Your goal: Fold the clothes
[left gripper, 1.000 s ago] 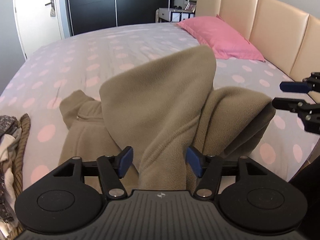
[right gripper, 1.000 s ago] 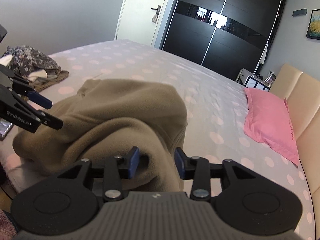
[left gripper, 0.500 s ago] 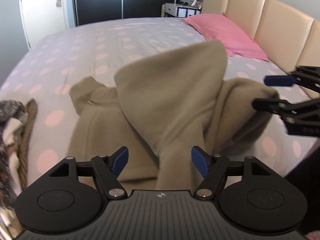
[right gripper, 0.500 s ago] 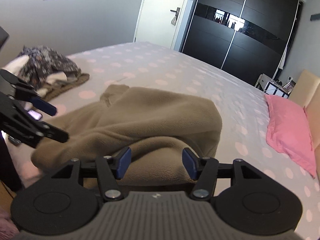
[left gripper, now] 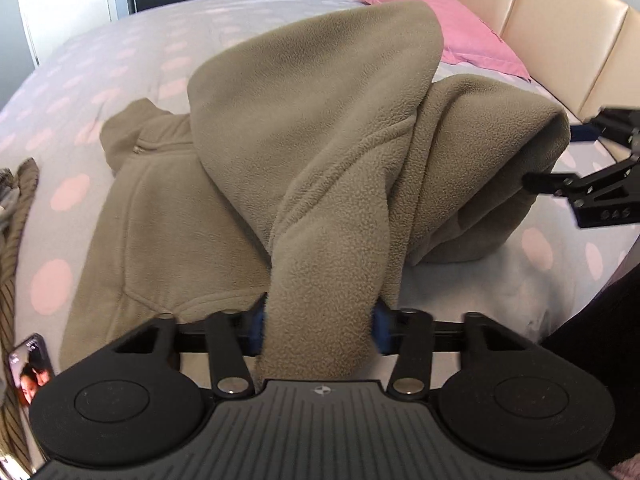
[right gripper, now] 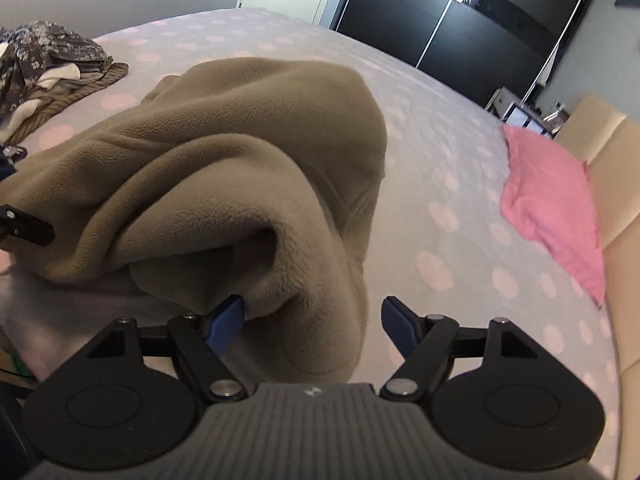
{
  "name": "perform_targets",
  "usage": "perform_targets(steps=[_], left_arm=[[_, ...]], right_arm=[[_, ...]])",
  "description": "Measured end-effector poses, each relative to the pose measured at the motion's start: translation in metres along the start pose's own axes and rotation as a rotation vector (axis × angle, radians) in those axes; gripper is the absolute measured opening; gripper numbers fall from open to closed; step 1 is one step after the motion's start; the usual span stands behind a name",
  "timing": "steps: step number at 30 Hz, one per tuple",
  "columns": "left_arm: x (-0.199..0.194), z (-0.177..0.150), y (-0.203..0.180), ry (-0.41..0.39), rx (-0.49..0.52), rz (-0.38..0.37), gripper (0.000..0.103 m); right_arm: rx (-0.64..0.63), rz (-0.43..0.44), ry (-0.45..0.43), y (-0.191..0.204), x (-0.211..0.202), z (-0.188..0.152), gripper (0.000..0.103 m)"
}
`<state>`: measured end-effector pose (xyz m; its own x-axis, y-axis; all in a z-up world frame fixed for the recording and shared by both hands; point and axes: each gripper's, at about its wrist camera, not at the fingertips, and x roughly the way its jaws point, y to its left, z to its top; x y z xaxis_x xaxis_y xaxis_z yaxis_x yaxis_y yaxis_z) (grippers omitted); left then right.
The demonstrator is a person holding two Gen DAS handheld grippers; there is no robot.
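Left wrist view: we see the fleece (left gripper: 312, 128) bunched on the bed (left gripper: 132, 48). Our left gripper (left gripper: 318, 330) has just been closing and clamps a fold of it. Our right gripper (right gripper: 312, 318) has just been opening; jaws apart, fleece between them, right pad clear. Pillow (right gripper: 552, 192) by the headboard (left gripper: 560, 44), clothes pile (right gripper: 48, 64) at the bed's edge.

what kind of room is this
Almost certainly a bedroom. A wide bed with a pink-dotted cover fills both views, with a pink pillow against a padded beige headboard. Tall dark sliding wardrobe doors stand at the far wall.
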<state>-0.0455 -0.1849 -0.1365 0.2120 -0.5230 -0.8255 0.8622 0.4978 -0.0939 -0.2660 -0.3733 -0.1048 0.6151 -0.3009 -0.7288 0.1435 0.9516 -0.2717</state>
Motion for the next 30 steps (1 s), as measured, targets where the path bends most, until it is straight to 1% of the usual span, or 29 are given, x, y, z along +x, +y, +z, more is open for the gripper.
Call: perform_targets(steps=[1,2,3,6,9,12,16,18,20,22,24,26,27,29,30], left_arm=[[0.000,0.001,0.000,0.000,-0.006,-0.004,0.029],[-0.001,0.002,0.001,-0.007,-0.005,-0.006,0.025],[-0.004,0.003,0.002,-0.020,-0.007,-0.007,0.022],[-0.017,0.015,0.008,-0.065,-0.001,0.012,0.018],[-0.036,0.034,0.017,-0.127,0.013,0.043,0.017],[-0.059,0.060,0.027,-0.203,0.015,0.072,0.017],[-0.097,0.105,0.034,-0.322,0.033,0.136,0.016],[-0.117,0.127,0.037,-0.383,0.045,0.169,0.016],[-0.141,0.143,0.038,-0.455,0.049,0.189,0.016],[-0.162,0.157,0.041,-0.518,0.043,0.218,0.016],[-0.176,0.169,0.049,-0.561,0.019,0.233,0.015],[-0.171,0.175,0.059,-0.552,-0.004,0.249,0.015],[-0.169,0.178,0.064,-0.548,-0.015,0.256,0.015],[-0.165,0.184,0.073,-0.538,-0.037,0.272,0.015],[-0.155,0.183,0.077,-0.520,-0.048,0.284,0.015]], right_arm=[[0.008,0.006,-0.002,0.001,0.004,-0.001,0.061],[0.016,0.007,-0.004,0.002,0.008,-0.001,0.041],[0.021,-0.002,-0.010,0.003,0.011,0.000,0.031],[0.031,-0.035,-0.048,0.006,0.012,0.005,0.024],[0.029,-0.080,-0.110,0.001,0.004,0.017,0.020],[0.004,-0.144,-0.200,-0.008,-0.006,0.042,0.016],[-0.020,-0.220,-0.342,-0.020,-0.027,0.091,0.013],[-0.044,-0.272,-0.420,-0.024,-0.042,0.118,0.010],[-0.059,-0.348,-0.510,-0.031,-0.064,0.142,0.003],[-0.028,-0.340,-0.558,-0.048,-0.086,0.164,0.003],[-0.008,-0.346,-0.573,-0.061,-0.097,0.179,0.003],[-0.032,-0.375,-0.572,-0.065,-0.098,0.186,0.003],[-0.046,-0.385,-0.559,-0.064,-0.093,0.187,0.003],[-0.035,-0.363,-0.513,-0.067,-0.077,0.183,0.004],[-0.025,-0.351,-0.479,-0.069,-0.066,0.179,0.004]])
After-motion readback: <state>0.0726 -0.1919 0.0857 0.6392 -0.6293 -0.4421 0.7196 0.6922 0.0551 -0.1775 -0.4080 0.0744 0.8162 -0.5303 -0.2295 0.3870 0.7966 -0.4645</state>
